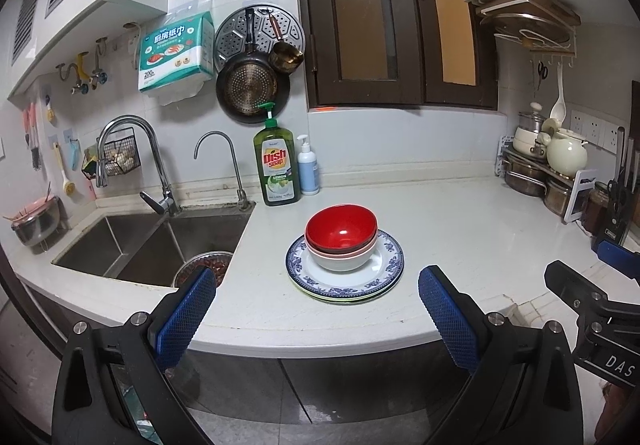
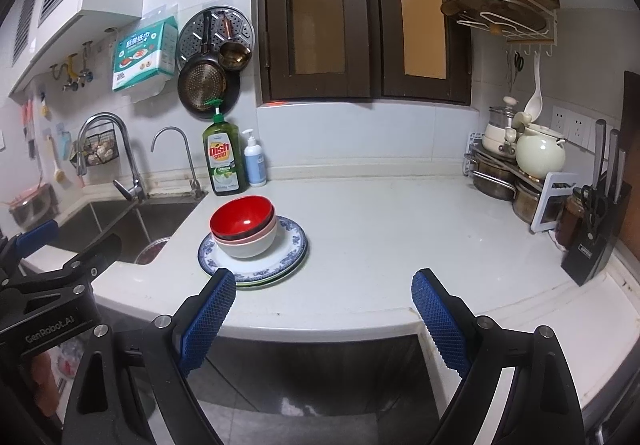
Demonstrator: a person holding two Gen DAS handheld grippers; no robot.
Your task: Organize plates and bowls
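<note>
A stack of bowls stands on stacked plates on the white counter: a red bowl on top, a pink bowl under it, a white bowl at the bottom. The top plate has a blue patterned rim, with a green-edged plate beneath. My left gripper is open in front of the stack, short of it, with nothing between its blue pads. My right gripper is open too, to the right of the stack and empty.
A double sink lies left of the stack, with a red-filled strainer in it. Dish soap and a pump bottle stand behind. Pots and a cream teapot fill the right corner, beside a knife block. The counter's front edge is near.
</note>
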